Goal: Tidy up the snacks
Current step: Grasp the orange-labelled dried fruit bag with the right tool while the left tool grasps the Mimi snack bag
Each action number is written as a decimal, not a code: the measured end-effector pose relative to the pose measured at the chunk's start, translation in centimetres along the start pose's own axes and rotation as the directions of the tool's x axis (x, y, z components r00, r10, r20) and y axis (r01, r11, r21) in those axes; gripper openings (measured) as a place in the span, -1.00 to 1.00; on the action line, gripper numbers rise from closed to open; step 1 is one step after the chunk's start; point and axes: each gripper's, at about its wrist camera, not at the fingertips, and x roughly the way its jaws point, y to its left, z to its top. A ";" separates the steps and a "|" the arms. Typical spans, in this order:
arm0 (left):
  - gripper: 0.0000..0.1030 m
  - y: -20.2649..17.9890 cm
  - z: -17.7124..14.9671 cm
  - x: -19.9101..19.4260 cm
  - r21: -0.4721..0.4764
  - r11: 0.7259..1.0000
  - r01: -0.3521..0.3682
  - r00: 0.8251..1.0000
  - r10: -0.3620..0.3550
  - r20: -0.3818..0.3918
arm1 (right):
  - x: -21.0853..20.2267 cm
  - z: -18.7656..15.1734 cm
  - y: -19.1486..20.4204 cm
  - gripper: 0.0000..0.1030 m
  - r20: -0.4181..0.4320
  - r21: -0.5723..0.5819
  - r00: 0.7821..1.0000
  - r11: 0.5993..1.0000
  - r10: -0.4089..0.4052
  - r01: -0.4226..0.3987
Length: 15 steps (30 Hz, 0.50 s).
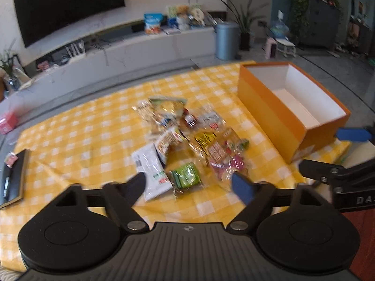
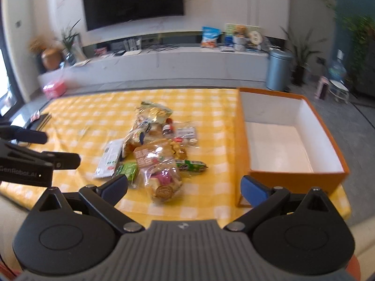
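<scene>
A pile of snack packets (image 1: 185, 138) lies on the yellow checked tablecloth (image 1: 82, 128); it also shows in the right wrist view (image 2: 157, 149). An open orange box (image 1: 293, 107) with a white, empty inside stands to the right of the pile, also in the right wrist view (image 2: 283, 140). My left gripper (image 1: 191, 187) is open and empty, just in front of a small green packet (image 1: 185, 179) and a white packet (image 1: 152, 171). My right gripper (image 2: 185, 187) is open and empty, in front of a clear bag of pastries (image 2: 161, 178). Each gripper shows at the edge of the other's view.
A dark flat book-like object (image 1: 14, 182) lies at the cloth's left edge. Beyond the table are a long TV console (image 2: 152, 63), a wall TV (image 2: 133, 0), a grey bin (image 2: 279, 69) and potted plants (image 2: 302, 53). A pink box (image 2: 55, 89) sits past the far left corner.
</scene>
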 end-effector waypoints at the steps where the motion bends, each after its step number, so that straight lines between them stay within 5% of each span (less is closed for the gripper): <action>1: 0.45 0.1 0.0 0.5 0.011 1.000 0.012 1.000 -0.012 -0.022 | 0.5 0.0 0.3 0.87 -0.003 -0.020 1.000 1.000 0.010 -0.010; 6: 0.11 0.8 0.0 3.1 0.053 0.991 0.123 0.992 -0.122 -0.031 | 3.6 0.3 1.9 0.36 -0.033 -0.091 0.996 0.993 0.078 -0.080; 10: 0.13 1.2 -0.8 4.8 0.218 0.961 0.169 0.985 -0.171 -0.008 | 6.9 0.1 2.6 0.36 -0.081 -0.109 0.988 0.984 0.134 -0.143; 13: 0.48 1.4 -1.5 7.0 0.343 0.927 0.151 0.988 -0.151 -0.027 | 9.4 -0.2 2.7 0.53 -0.127 -0.100 0.980 0.981 0.154 -0.167; 15: 0.50 1.9 -1.8 8.8 0.383 0.913 0.136 0.991 -0.125 -0.053 | 10.9 -0.5 2.8 0.60 -0.152 -0.100 0.976 0.980 0.159 -0.175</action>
